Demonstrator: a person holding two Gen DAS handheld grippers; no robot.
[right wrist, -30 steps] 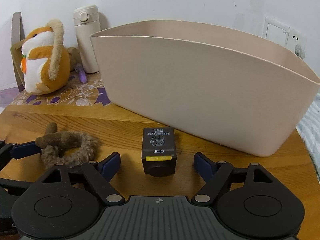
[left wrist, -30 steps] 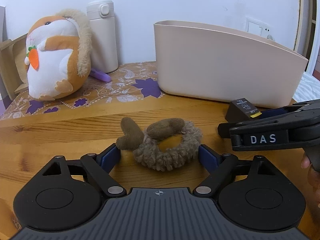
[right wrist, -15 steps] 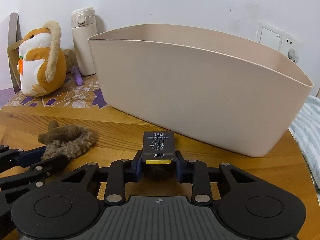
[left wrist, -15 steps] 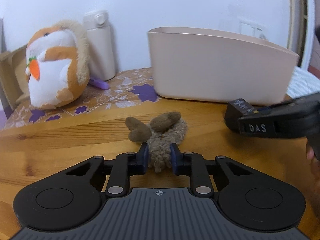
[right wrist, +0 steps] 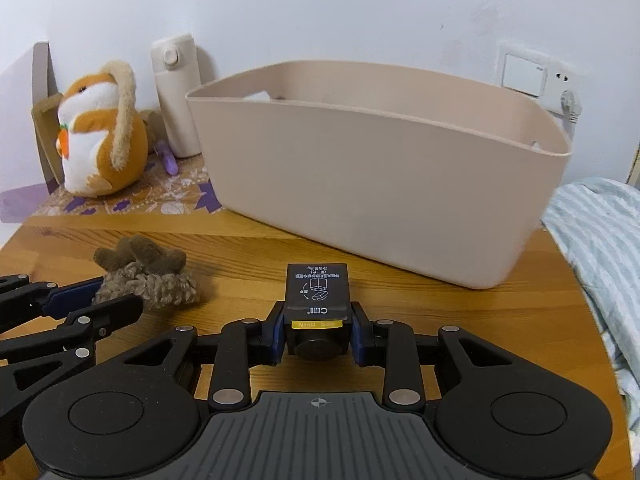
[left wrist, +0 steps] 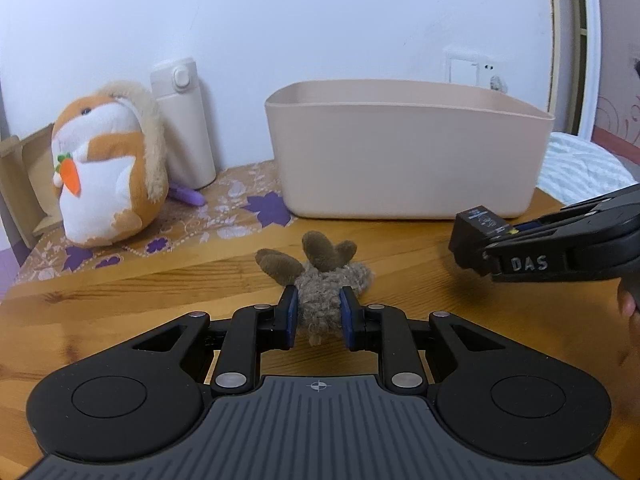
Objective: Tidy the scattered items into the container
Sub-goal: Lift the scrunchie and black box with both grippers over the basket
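The beige container (right wrist: 376,172) awaits: left gripper (left wrist: 319,312) clamps the fuzzy scrunchie (left wrist: 320,280), right gripper (right wrist: 318,332) clamps the black box (right wrist: 318,292); next, lift both over its rim.

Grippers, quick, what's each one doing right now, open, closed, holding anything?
Left gripper: closed on the fuzzy brown scrunchie.
Right gripper: closed on the small black box.

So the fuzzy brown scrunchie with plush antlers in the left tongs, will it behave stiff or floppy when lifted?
Probably floppy. The fuzzy brown scrunchie with plush antlers bulges between the closed left tongs, so it looks soft and compressible. It also looks light, and the woolly surface should resist slipping. The antlers may droop, and rolling seems unlikely.
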